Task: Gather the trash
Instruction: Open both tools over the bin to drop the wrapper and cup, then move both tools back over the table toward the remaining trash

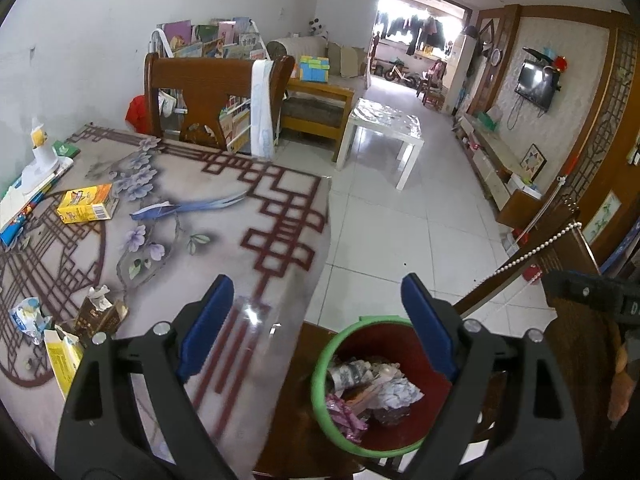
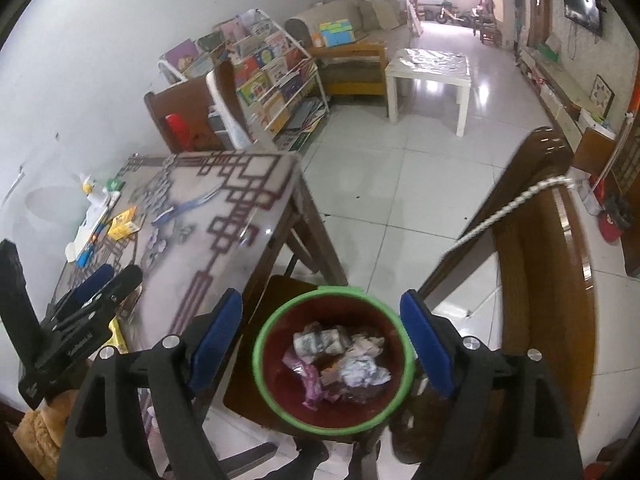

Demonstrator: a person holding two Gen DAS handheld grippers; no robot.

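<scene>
left gripper (image 1: 318, 320): jaws wide, holds nothing | right gripper (image 2: 322, 330): jaws wide, empty, over bin (image 2: 333, 364) | next trash: brown crumpled carton (image 1: 100, 314) on table (image 1: 208, 216), lower left of left view, nearer left gripper

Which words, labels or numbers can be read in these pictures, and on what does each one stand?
None can be read with certainty.
The yellow box on the table: print too blurred.
The book covers on the rack: characters too small.
White lettering on the left claw: blurred.
</scene>
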